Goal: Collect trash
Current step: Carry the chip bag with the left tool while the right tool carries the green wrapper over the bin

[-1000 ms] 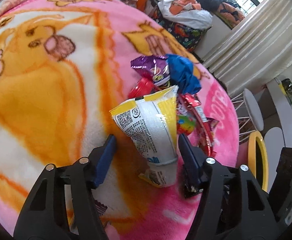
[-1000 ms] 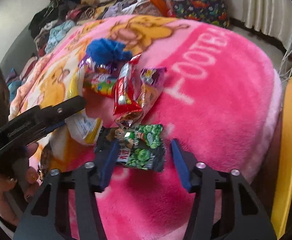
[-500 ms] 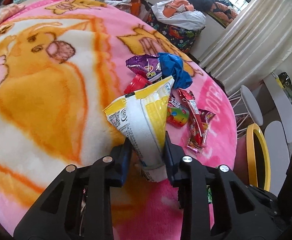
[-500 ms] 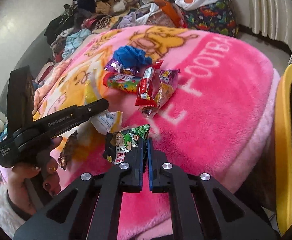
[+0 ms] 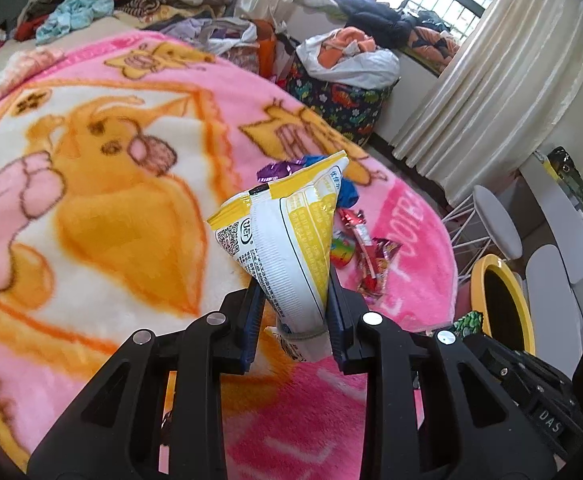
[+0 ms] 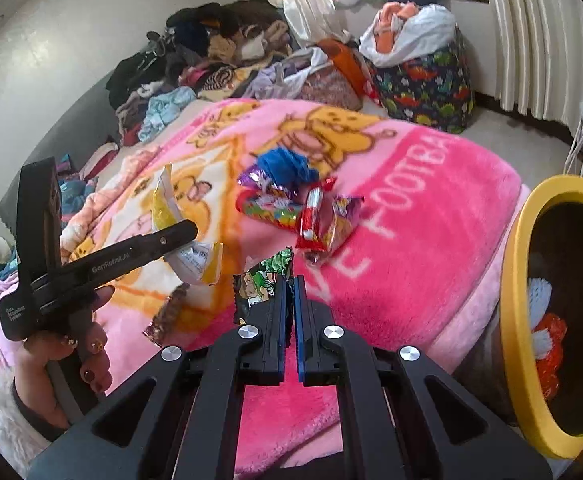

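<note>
Left claw [image 5: 293, 312] clamps the crumpled yellow-and-white foil snack bag [image 5: 287, 240], held clear above the pink cartoon-print fleece blanket [image 5: 91, 208]. Right claw [image 6: 289, 308] is closed tight on the green-and-black printed wrapper [image 6: 261, 284], beside the yellow-rimmed round bin [image 6: 519, 312]. Remaining wrappers [image 6: 311, 216] lie on the blanket.

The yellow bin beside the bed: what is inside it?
Inside the yellow bin, a white item and a red-orange one show against the dark interior. The rim hides the rest.
</note>
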A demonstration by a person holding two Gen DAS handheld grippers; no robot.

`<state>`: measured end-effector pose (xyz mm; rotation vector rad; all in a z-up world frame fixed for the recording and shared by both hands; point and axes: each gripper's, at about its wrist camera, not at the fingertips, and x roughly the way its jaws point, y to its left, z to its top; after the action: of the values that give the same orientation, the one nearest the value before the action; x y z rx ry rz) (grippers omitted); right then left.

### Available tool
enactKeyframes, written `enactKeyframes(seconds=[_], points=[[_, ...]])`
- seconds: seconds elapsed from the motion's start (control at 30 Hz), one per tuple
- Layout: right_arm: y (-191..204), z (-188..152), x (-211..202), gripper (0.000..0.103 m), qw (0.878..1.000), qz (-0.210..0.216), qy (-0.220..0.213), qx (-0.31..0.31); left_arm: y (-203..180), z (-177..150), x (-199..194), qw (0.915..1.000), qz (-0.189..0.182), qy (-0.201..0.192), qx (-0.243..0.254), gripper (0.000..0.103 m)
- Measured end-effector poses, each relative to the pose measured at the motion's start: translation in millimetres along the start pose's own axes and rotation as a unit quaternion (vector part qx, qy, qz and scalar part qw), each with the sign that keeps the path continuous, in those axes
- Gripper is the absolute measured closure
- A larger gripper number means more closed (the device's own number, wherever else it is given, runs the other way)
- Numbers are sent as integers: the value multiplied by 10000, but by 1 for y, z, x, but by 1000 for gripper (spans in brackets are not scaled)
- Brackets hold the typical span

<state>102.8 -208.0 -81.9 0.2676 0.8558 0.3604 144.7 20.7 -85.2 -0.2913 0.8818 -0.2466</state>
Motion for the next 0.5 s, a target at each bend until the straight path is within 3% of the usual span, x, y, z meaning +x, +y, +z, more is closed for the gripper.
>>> enactKeyframes(seconds=[0.5], points=[[8, 7, -52, 99, 9983, -25, -576, -99, -44, 9, -41, 9977, -141, -463, 472, 81]])
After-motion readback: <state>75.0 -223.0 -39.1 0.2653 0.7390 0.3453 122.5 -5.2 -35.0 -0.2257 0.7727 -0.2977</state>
